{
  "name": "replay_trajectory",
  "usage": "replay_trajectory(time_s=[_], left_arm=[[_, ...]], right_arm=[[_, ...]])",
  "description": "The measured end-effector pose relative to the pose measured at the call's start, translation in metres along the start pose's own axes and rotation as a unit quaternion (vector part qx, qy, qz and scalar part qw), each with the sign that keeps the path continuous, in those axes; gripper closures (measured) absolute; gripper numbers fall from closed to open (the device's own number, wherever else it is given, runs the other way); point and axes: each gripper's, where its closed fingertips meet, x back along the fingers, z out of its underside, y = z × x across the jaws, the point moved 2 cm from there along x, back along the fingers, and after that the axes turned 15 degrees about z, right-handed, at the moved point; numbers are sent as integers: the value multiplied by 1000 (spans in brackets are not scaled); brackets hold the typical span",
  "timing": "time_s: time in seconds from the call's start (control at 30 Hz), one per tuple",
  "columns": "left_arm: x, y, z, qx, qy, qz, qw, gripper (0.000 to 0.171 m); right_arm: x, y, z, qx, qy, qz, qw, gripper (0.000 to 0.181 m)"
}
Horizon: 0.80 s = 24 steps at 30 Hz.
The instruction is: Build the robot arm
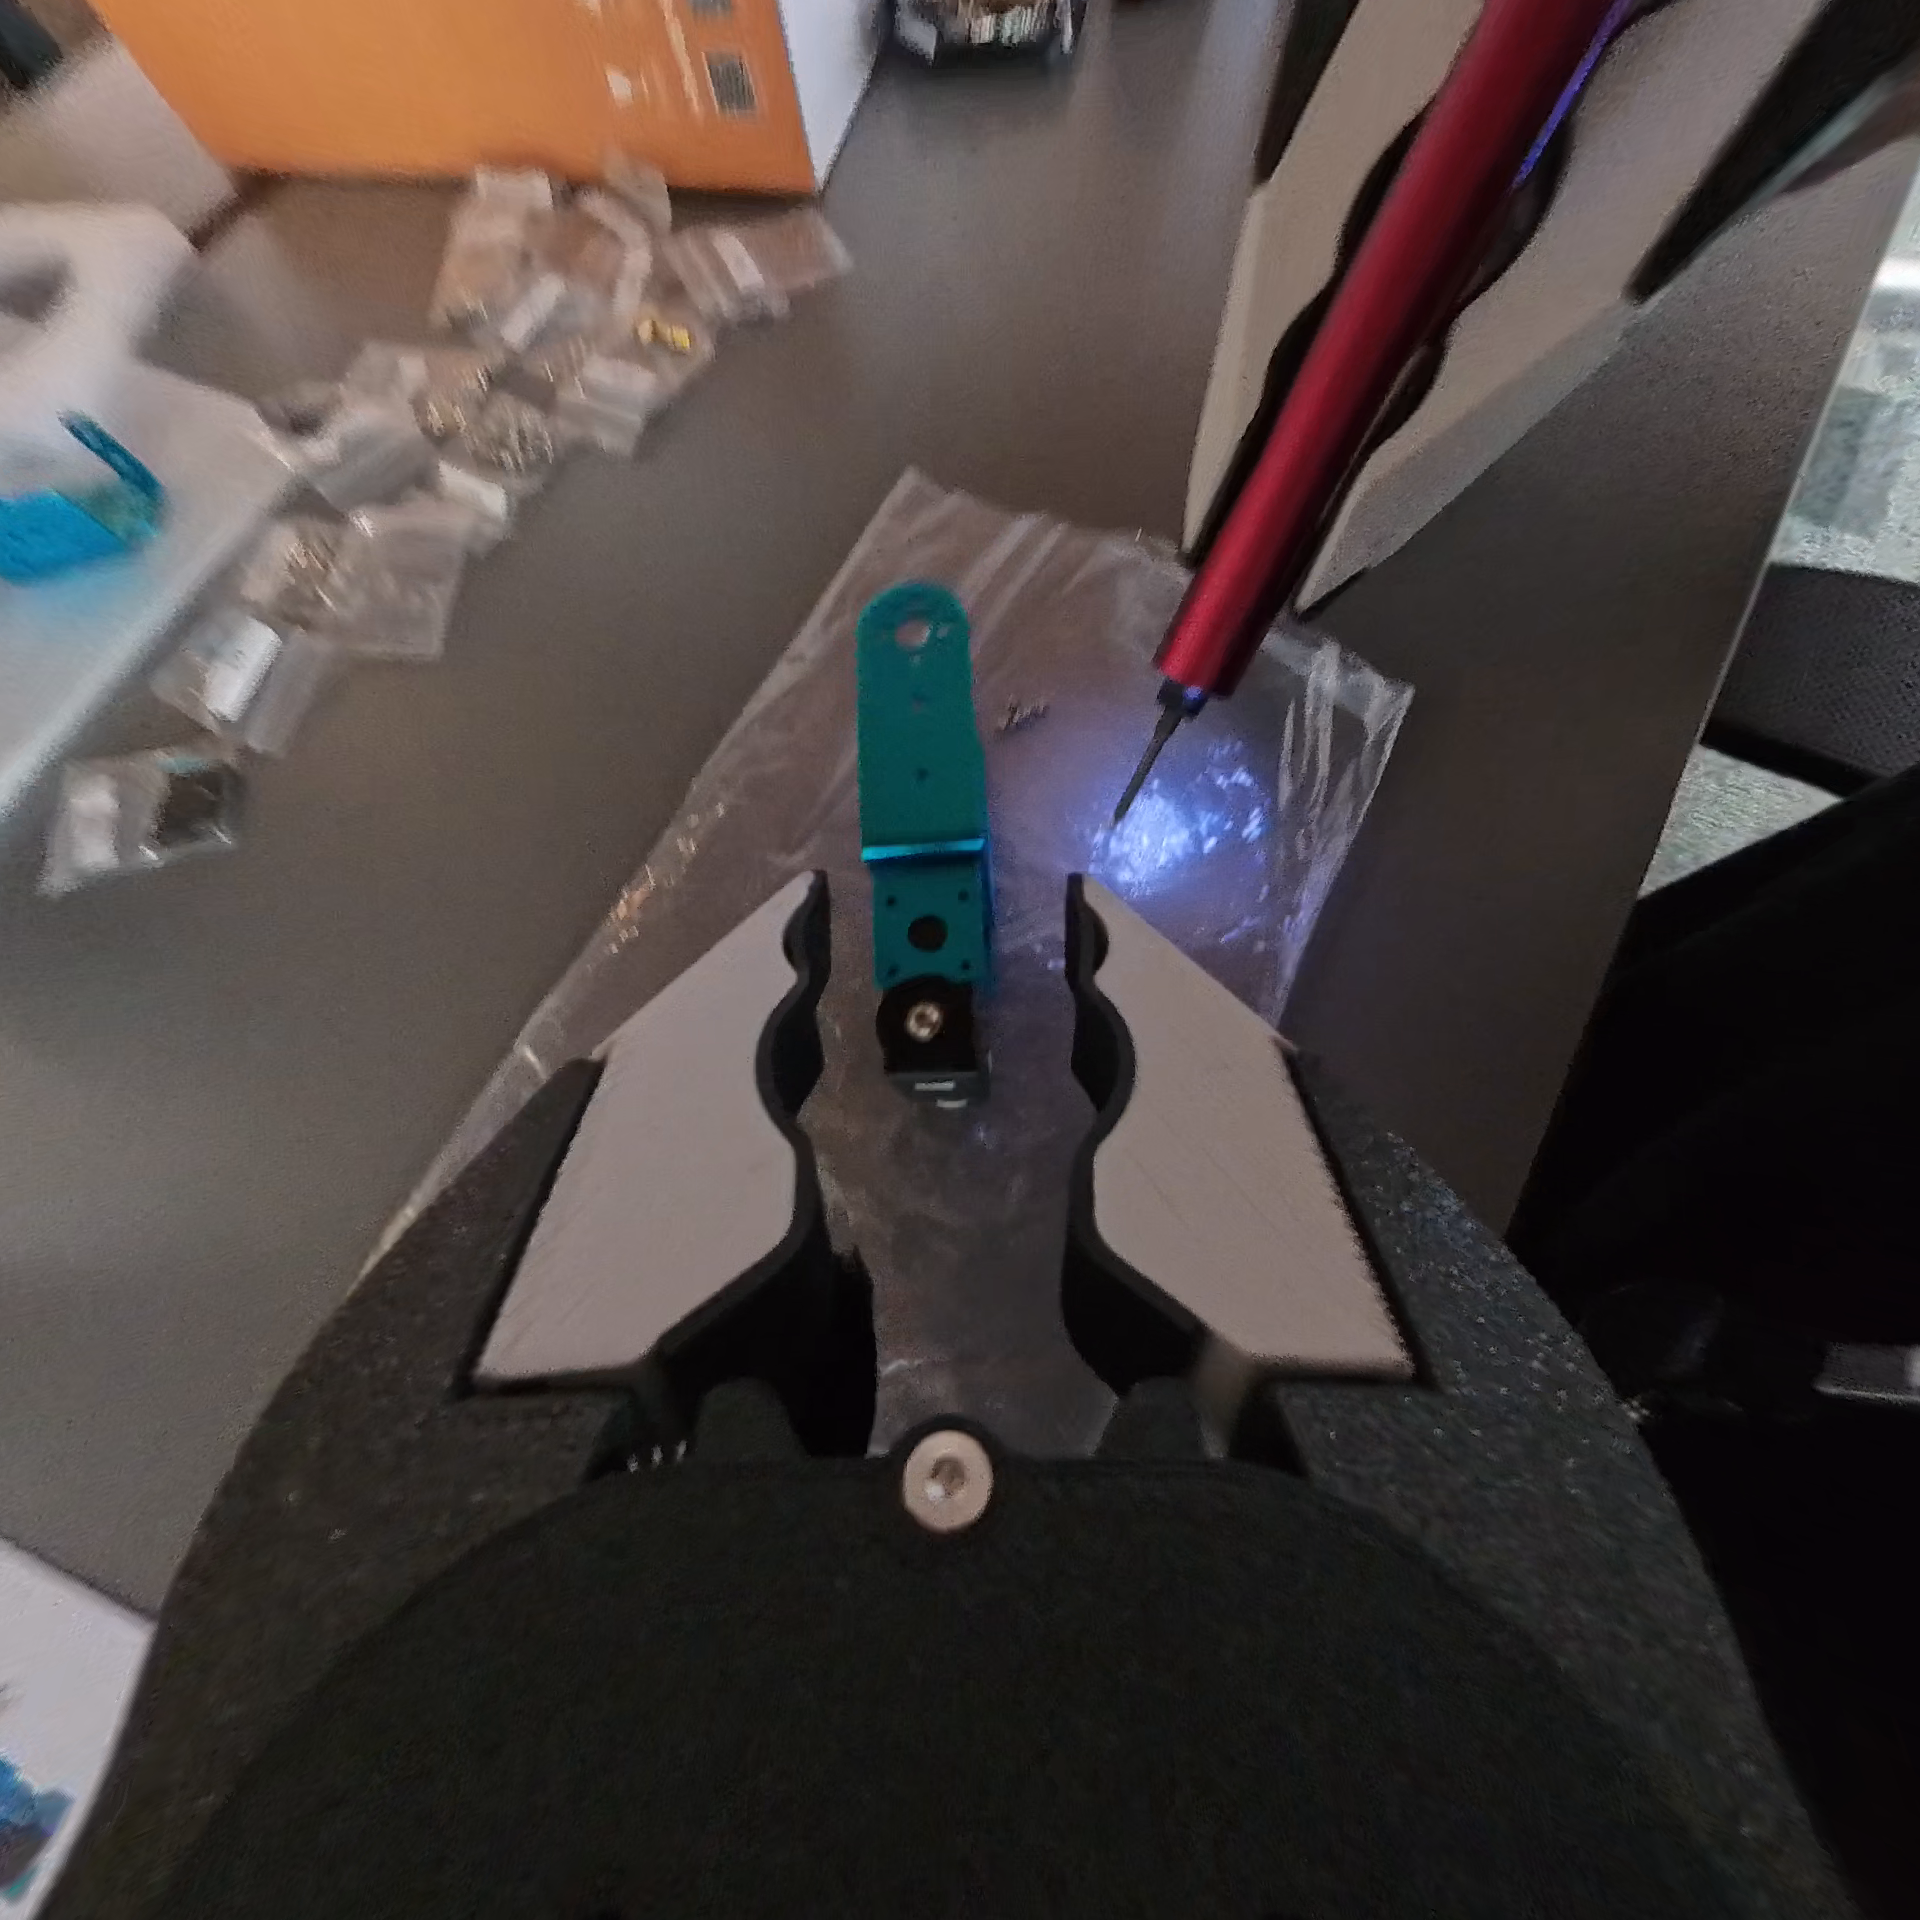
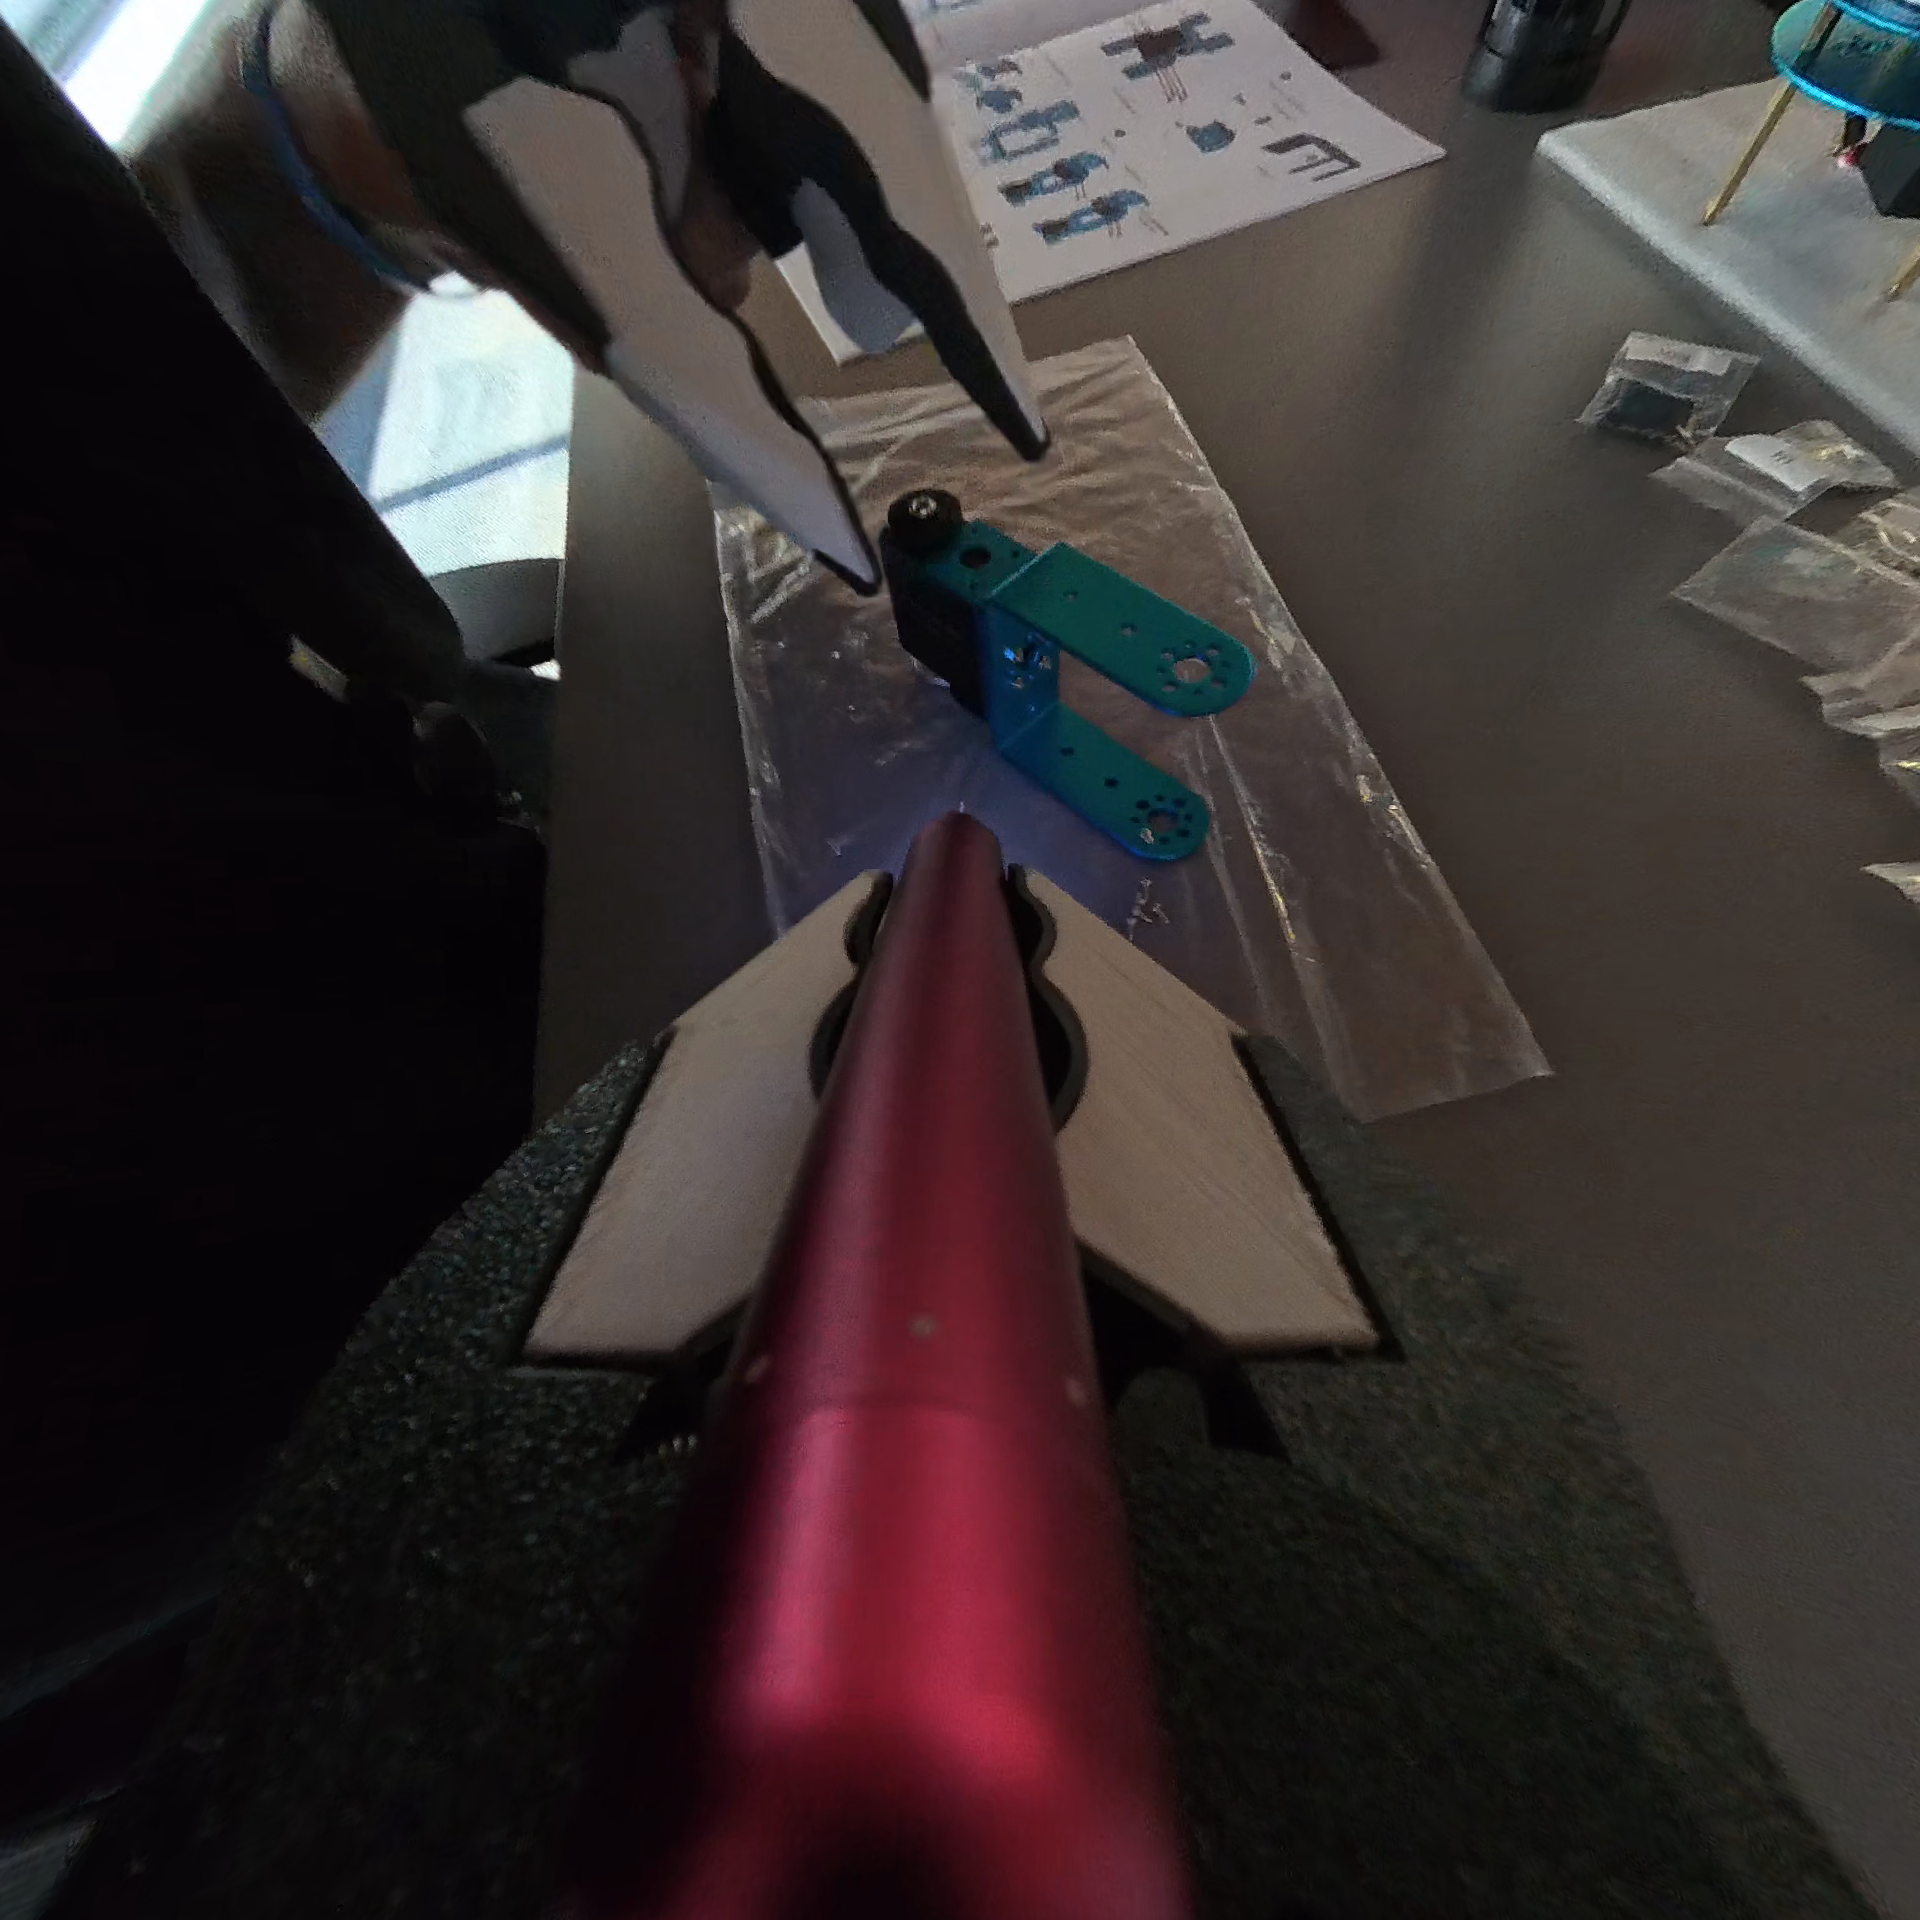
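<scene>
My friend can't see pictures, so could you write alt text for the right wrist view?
The right gripper is shut on a red screwdriver aimed at a blue metal bracket joined to a small black motor on a clear plastic sheet. The open left gripper hovers over the motor.

R gripper (image 2: 951, 904): clamped on red screwdriver (image 2: 914, 1299). Ahead, on clear plastic sheet (image 2: 1299, 831), bench (image 2: 1558, 727): blue bracket (image 2: 1091, 665) w/ black servo (image 2: 935, 613). L gripper (image 2: 951, 509) spread above servo.

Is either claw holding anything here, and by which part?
The right claw grips a red screwdriver around its barrel, tip free. The left claw is open, holding nothing, above the blue bracket.
</scene>
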Motion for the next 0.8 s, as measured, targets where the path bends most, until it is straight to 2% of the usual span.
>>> replay_trajectory(time_s=[0.07, 0.13, 0.3, 0.47, 0.57, 0.63, 0.8], left_arm=[[5, -10, -15, -36, -25, -8, 999, 127], [7, -14, -16, -51, -36, -13, 998, 127], [15, 1, 21, -9, -21, -12, 1000, 121], [9, 0, 28, 6, -28, 6, 1000, 124], [0, 3, 34, 14, -18, 7, 1000, 133], [-4, 5, 38, 13, -7, 5, 1000, 147], [-7, 7, 39, 8, -1, 15, 1000, 150]], right_arm=[[5, 0, -6, -23, -21, -5, 1000, 160], [13, -3, -15, -53, -41, -2, 998, 159], [19, -4, -59, -110, -97, 30, 989, 159], [-8, 7, -65, -8, -63, 115, 991, 158], [-25, 8, -69, 8, -78, 146, 986, 159], [-35, 8, -73, 33, -93, 167, 981, 160], [-59, -1, -66, 108, -99, 237, 960, 159]])
